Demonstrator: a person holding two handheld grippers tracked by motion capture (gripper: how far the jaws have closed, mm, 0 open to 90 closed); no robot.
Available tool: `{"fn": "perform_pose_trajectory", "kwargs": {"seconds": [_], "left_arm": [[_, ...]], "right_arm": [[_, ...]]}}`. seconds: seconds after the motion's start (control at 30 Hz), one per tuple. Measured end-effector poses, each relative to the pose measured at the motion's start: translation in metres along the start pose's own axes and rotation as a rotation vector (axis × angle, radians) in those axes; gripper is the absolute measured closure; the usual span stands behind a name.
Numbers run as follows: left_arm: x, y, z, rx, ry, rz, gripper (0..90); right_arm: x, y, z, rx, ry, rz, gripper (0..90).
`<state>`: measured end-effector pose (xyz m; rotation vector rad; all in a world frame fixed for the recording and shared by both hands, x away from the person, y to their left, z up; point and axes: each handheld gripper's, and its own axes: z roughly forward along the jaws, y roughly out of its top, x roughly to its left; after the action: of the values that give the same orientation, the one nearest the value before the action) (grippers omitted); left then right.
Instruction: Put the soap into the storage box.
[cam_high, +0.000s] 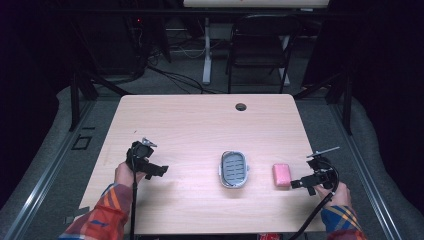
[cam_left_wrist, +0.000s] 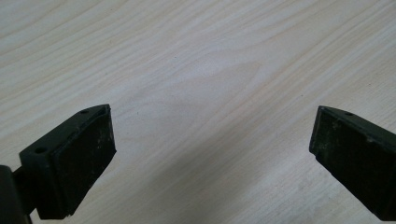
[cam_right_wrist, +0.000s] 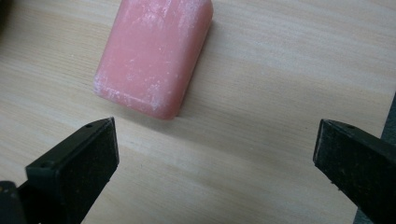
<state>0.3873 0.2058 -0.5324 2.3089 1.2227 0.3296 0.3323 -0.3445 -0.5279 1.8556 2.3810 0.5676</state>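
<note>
In the right gripper view the two black fingers (cam_right_wrist: 74, 172) stand spread wide at the lower corners of the frame, released, with bare wood between them. Just beyond the left-hand one, apart from it, lies the pink soap bar (cam_right_wrist: 154, 56) in the upper left of the frame. Its long axis runs from lower left to upper right, a short end facing the fingers; the far end is cut off by the top edge. Its surface is dusted with whitish marks.

In the high view the right gripper (cam_high: 300, 184) sits at the lower right, its tips just beside the soap bar, whose long axis there runs nearly up and down the frame. To the left of the bar, near it but not touching, rests a grey soap dish (cam_high: 233, 169) with a slatted inside, long axis also up and down.

The left gripper (cam_high: 161, 170) is at the lower left, well apart from both things. In its own view its fingers (cam_left_wrist: 74, 163) are also spread and released over plain counter (cam_left_wrist: 210, 70).

Plaid sleeves (cam_high: 100, 217) are cut off at the bottom edge.
</note>
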Motion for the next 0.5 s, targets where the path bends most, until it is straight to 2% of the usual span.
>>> {"fn": "perform_pose_trajectory", "kwargs": {"seconds": [0.03, 0.17, 0.5], "left_arm": [[-0.0002, 0.0001, -0.0001, -0.001, -0.002, -0.001, 0.3], [-0.0013, 0.0006, -0.0001, -0.007, -0.007, 0.003, 0.3], [-0.0024, 0.0012, 0.0007, 0.000, -0.006, 0.014, 0.2]], "right_arm": [[0.0015, -0.0006, 0.0012, -0.016, -0.007, 0.007, 0.0], [0.0022, -0.0003, 0.0002, 0.004, -0.013, -0.011, 0.0], [0.0085, 0.0013, -0.0034, -0.013, -0.022, -0.007, 0.0]]}}
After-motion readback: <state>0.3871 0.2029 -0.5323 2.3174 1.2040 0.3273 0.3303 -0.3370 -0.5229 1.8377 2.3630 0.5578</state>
